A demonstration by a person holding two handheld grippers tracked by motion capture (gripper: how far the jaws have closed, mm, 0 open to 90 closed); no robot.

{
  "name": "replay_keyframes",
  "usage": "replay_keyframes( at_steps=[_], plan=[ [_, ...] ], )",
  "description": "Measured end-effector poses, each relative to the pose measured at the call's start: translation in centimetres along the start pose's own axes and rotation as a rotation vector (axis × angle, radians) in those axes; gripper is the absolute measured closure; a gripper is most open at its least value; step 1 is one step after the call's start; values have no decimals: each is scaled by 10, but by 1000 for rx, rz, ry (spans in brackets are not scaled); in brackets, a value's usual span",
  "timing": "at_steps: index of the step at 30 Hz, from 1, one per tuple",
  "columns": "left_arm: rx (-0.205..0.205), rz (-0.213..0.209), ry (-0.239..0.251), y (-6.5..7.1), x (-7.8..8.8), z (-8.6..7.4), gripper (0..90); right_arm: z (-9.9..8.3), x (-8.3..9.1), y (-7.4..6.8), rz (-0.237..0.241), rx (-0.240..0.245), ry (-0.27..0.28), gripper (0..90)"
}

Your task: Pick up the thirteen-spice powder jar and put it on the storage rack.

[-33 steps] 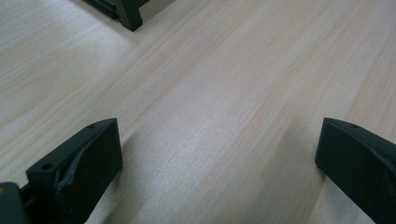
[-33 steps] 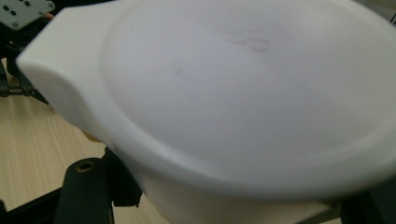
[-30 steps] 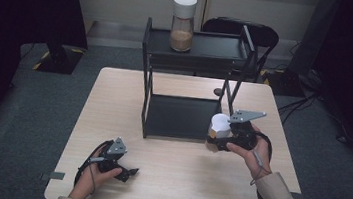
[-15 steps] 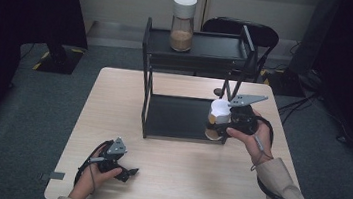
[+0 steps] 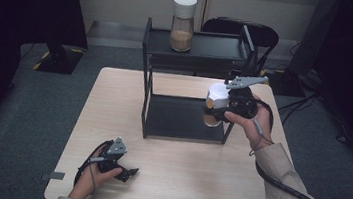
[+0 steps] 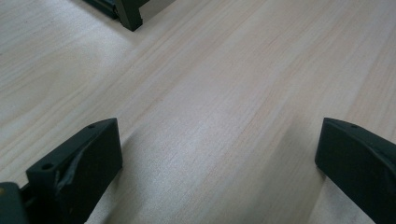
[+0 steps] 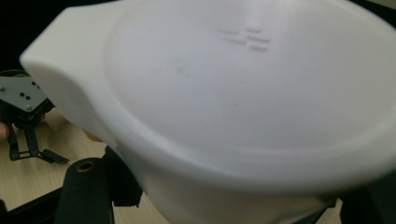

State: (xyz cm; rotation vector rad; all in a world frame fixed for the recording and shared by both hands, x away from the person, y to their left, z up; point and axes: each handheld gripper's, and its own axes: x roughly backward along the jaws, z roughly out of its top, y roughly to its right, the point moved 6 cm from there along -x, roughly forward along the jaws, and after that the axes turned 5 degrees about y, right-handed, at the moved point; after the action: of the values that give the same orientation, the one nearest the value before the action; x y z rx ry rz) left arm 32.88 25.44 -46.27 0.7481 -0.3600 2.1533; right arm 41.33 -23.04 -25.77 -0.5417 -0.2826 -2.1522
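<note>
Nearest, the left gripper (image 5: pixel 123 171) rests by the desk's (image 5: pixel 113 102) front left corner, jaws wide apart over bare wood. Farther back, the right gripper (image 5: pixel 213 109) clamps a white-lidded jar (image 5: pixel 216 100), lifted before the black rack's (image 5: pixel 187 126) right front post.

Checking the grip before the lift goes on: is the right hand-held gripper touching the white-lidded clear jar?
Touching. In the high view the right hand-held gripper holds the white-lidded clear jar off the table; its own view has the jar's lid just above its jaws.
</note>
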Motion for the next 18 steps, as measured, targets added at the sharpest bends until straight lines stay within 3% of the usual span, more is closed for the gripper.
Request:
replay_keyframes(
  at_steps=[18],
  plan=[
    [0, -1, -1, 0, 0, 0, 0, 56, 5, 2, 2, 38, 0, 301]
  ],
)
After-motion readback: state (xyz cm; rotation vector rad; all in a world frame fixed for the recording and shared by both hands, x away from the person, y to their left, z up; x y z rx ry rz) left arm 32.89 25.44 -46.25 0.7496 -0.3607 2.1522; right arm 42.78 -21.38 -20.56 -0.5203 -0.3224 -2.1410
